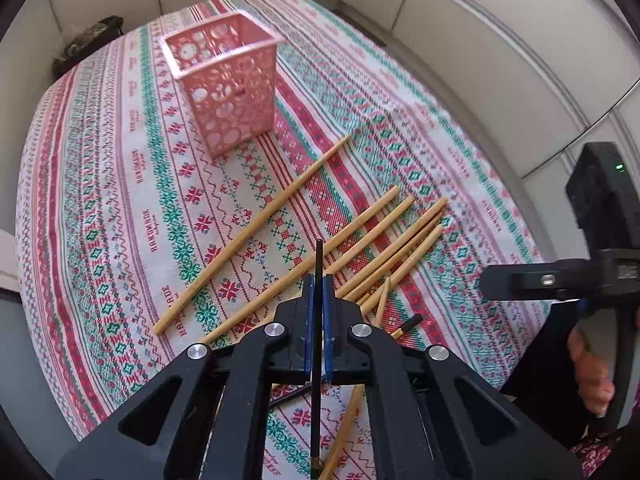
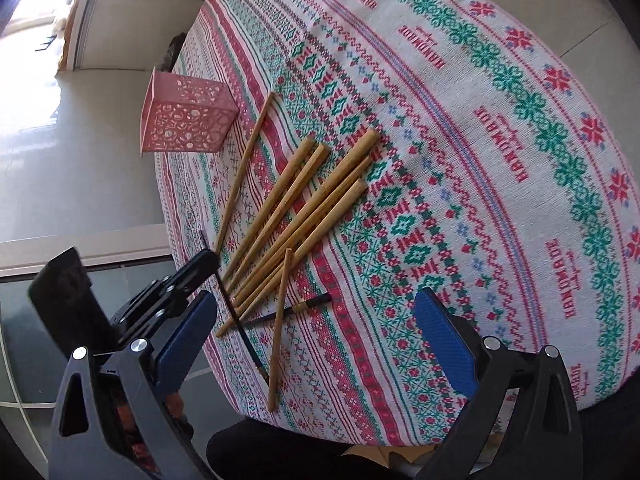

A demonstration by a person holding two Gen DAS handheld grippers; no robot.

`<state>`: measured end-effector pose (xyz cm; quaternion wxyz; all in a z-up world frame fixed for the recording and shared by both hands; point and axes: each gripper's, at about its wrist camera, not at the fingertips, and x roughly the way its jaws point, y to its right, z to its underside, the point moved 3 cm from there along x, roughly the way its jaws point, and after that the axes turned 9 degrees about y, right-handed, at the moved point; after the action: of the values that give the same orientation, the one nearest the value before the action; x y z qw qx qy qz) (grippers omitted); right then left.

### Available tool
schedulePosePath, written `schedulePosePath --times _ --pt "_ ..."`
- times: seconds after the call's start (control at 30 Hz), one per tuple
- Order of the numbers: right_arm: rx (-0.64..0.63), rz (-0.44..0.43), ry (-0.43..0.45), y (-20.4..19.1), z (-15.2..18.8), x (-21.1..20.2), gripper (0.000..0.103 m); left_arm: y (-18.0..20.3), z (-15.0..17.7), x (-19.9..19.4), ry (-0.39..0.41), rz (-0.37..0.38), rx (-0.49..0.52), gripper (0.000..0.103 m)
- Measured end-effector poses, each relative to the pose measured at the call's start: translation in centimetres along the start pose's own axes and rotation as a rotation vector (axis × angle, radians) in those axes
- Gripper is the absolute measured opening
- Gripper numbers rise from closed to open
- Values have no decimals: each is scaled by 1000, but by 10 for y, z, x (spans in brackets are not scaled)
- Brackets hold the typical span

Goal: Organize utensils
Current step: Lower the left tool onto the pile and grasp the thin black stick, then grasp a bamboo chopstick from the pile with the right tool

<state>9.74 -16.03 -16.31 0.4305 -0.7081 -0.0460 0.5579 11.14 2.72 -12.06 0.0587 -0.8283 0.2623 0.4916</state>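
Left hand-held gripper [image 1: 319, 284] is clamped on a black chopstick [image 1: 319, 264], blue pads pinching it near mid-length. Stick runs straight along the gripper's forward axis, one end poking out ahead toward the pink basket [image 1: 224, 88], the other trailing back under the gripper body. Appears lifted off the tabletop [image 1: 100, 200], hard to confirm. Right hand-held gripper [image 2: 316, 340] has its fingers wide apart, nothing between them, hovering over the near edge of the pile.

Bamboo chopsticks [image 2: 304, 204] lie in a loose fan on the cloth, long axes roughly parallel, thick ends pointing away toward the basket side, thin ends converging near the grippers. One stray bamboo stick [image 2: 248, 168] lies apart, nearer the basket. Another [image 2: 280, 328] crosses the fan's near ends. A second black chopstick [image 2: 296, 309] lies flat under the crossing one.

Risks, as I judge it:
- Stick is thin and the grip narrow; it could pivot or slip in the pads when tilted upright for the drop.
- Basket looks light, perforated and stands free; a stick tip catching the rim or a hole could tip or shove it.
- Right gripper going into the pile could grab two overlapping sticks or scatter the near ends off the edge.
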Motion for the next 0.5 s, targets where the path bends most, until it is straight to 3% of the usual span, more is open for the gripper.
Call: schedulePosePath --times 0.07,0.17,0.33,0.5 --pt "-5 30 -13 -9 5 10 90 -4 5 -26 65 5 -25 3" --pt "-41 88 -31 -29 12 29 75 -9 6 -54 155 -16 -29 3" --pt "-175 239 15 -68 21 53 50 -9 13 -93 302 -28 -50 3" --pt "-229 349 39 -83 20 75 43 -18 19 -110 405 -12 -128 3"
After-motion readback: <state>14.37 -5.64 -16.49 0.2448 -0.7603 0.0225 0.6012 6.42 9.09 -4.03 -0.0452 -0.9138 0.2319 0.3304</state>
